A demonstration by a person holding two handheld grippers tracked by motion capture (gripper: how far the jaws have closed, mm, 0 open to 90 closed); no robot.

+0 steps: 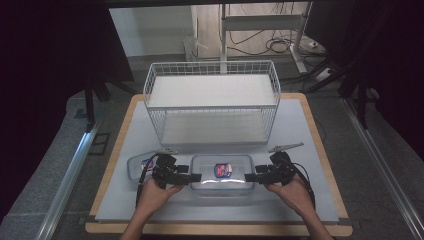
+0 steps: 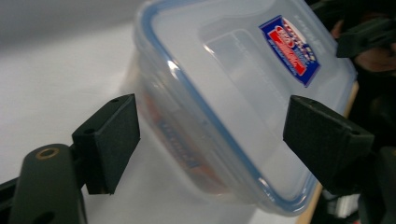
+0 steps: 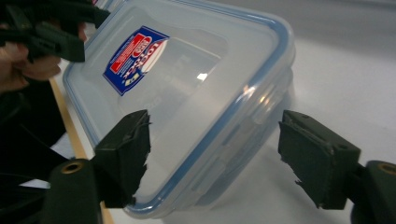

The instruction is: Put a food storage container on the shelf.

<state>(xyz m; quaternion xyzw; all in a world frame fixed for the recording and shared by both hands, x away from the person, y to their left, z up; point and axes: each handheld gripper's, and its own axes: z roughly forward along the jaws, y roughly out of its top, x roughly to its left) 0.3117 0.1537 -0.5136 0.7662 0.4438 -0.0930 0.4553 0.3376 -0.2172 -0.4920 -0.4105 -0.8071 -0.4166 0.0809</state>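
Note:
A clear plastic box (image 1: 222, 184) with a blue-sealed lid and a red and blue label lies on the white mat near the table's front edge. My left gripper (image 1: 196, 177) is at the box's left end and my right gripper (image 1: 248, 177) at its right end, both pointing inward. In the left gripper view the jaws (image 2: 210, 135) stand wide apart with one end of the box (image 2: 243, 84) between them. The right gripper (image 3: 224, 149) likewise straddles the other end of the box (image 3: 187, 84), with a gap showing at its right pad (image 3: 317, 158). Neither gripper's pads press on the box.
A second clear lidded box (image 1: 137, 165) lies just behind my left gripper. A white two-tier wire rack (image 1: 212, 102) stands behind the boxes at the middle of the table. The white mat (image 1: 300, 200) covers a wooden board whose edge lies close in front.

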